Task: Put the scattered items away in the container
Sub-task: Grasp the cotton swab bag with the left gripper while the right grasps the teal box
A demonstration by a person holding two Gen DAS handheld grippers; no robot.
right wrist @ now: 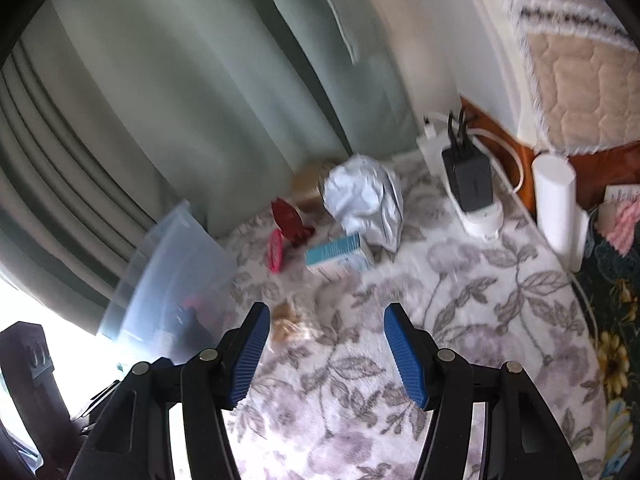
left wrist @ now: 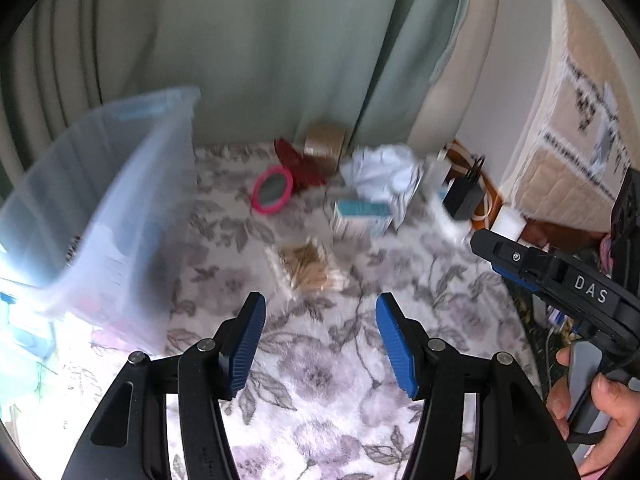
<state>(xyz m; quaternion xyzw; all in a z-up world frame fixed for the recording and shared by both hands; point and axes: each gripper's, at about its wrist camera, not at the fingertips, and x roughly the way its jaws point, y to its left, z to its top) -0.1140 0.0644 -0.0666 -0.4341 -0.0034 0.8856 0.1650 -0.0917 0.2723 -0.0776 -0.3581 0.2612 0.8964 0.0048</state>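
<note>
A clear plastic bin stands at the left on a floral cloth. Scattered on the cloth lie a pack of cotton swabs, a teal and white box, a pink-rimmed mirror, a dark red item, a brown tape roll and a crumpled white bag. My left gripper hovers open, nothing between its fingers, just short of the swabs. My right gripper is open and empty too; it shows at the right edge of the left wrist view.
A black charger sits on a white power strip at the back right, beside a white cylinder. Grey-green curtains hang behind. A quilted mattress lies at the far right. A person's hand holds the right gripper's handle.
</note>
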